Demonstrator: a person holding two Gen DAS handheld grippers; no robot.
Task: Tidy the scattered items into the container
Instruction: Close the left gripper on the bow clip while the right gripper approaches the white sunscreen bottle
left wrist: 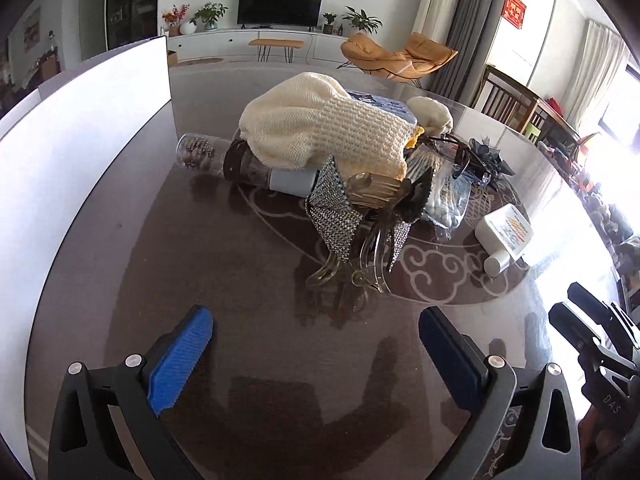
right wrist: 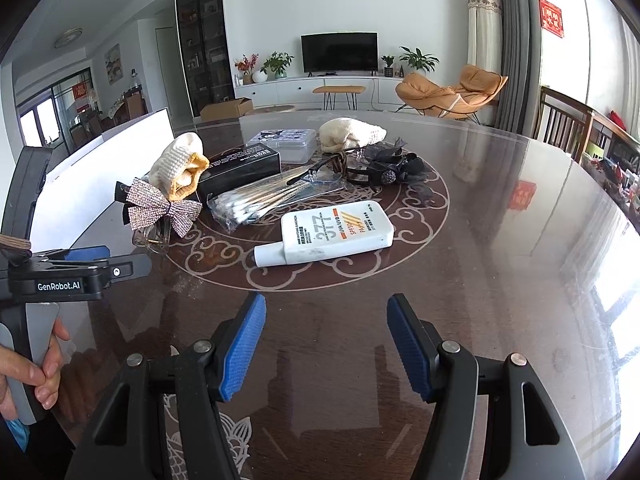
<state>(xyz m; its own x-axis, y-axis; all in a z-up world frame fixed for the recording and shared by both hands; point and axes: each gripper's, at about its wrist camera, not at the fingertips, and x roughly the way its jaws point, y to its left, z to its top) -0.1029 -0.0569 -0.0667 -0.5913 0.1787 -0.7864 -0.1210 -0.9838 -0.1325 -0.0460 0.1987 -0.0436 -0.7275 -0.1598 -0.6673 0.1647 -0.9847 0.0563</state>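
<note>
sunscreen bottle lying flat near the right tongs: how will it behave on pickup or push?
The sunscreen bottle looks like rigid plastic, so it probably holds shape under a squeeze. It lies flat on a broad face, so a push should slide it across the glossy table, not roll it. Smooth sides may slip; gripping across the narrow edges seems safer. How full it is can't be seen.

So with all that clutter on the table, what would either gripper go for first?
Probably the right gripper eases forward to the white sunscreen bottle: it lies flat, apart from the pile, straight ahead of the open jaws. The left gripper, also open and empty, faces the rhinestone bow clip.
</note>
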